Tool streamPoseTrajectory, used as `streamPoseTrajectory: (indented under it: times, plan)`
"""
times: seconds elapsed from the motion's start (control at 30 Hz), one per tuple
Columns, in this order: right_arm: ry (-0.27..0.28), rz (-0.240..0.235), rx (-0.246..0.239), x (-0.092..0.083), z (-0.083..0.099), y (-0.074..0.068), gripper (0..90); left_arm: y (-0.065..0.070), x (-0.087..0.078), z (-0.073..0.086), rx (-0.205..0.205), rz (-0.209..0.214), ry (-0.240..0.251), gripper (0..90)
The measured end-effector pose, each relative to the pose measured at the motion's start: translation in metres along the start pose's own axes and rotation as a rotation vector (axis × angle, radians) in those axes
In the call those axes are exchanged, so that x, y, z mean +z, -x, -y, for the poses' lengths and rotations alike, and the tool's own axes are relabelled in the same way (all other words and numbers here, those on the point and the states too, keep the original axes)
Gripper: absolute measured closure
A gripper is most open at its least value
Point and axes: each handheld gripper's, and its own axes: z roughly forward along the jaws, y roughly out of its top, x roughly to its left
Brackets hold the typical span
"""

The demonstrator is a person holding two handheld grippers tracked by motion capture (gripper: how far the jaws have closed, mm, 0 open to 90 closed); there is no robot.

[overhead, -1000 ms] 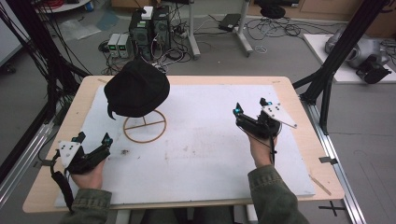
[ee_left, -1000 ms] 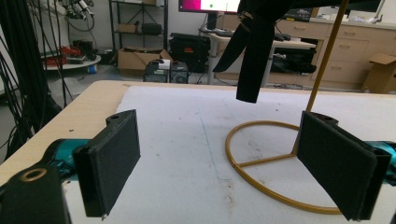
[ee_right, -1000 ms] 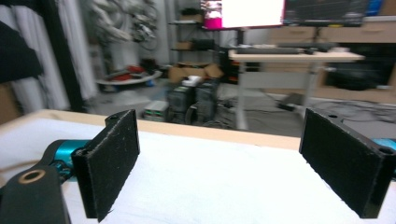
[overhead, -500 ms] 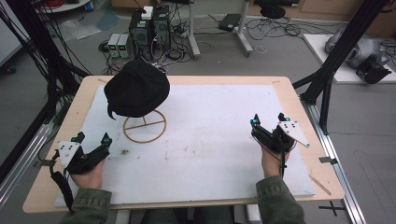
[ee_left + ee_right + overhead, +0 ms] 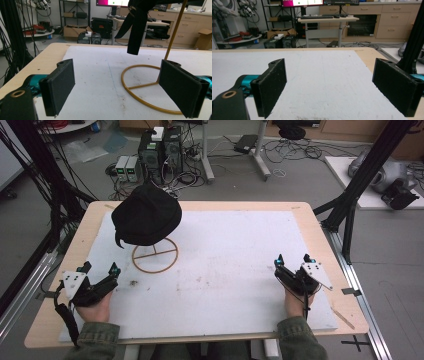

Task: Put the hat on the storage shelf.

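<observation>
A black cap [image 5: 146, 218] hangs on a gold wire stand [image 5: 155, 254] at the table's back left. In the left gripper view the stand's ring base [image 5: 140, 90] lies ahead of the jaws, and the cap's strap [image 5: 133, 30] dangles above it. My left gripper [image 5: 100, 268] rests open near the front left edge, short of the stand, with nothing between its pads [image 5: 58, 85]. Over at the front right, my right gripper [image 5: 293, 260] rests open on the white mat [image 5: 240, 250], with its pads [image 5: 272, 85] wide apart and nothing between them.
The mat covers most of the wooden table [image 5: 310, 215]. Black frame posts [image 5: 370, 175] stand at the right and left sides. Computers and cables [image 5: 160, 150] sit on the floor behind the table.
My right gripper has drawn back from the middle right of the mat towards the front right edge and come to rest there. The left gripper, cap and stand have stayed put.
</observation>
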Motion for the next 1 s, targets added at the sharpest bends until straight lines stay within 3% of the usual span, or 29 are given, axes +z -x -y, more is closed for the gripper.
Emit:
streamPoseTrajectory:
  times: [0.37, 0.57, 1.0]
  plan:
    - [0.011, 0.012, 0.014, -0.0010, 0.0020, 0.0035, 11.3, 0.0008, 0.0002, 0.0001, 0.002, 0.004, -0.001, 14.1]
    - [0.009, 0.016, 0.045, -0.0022, 0.0024, 0.0049, 11.3, 0.0007, 0.0001, -0.0001, 0.001, 0.004, -0.002, 14.1]
    - [0.000, -0.010, 0.044, -0.0025, 0.0043, 0.0044, 11.3, 0.0001, -0.0012, -0.0006, -0.005, 0.005, -0.001, 14.1]
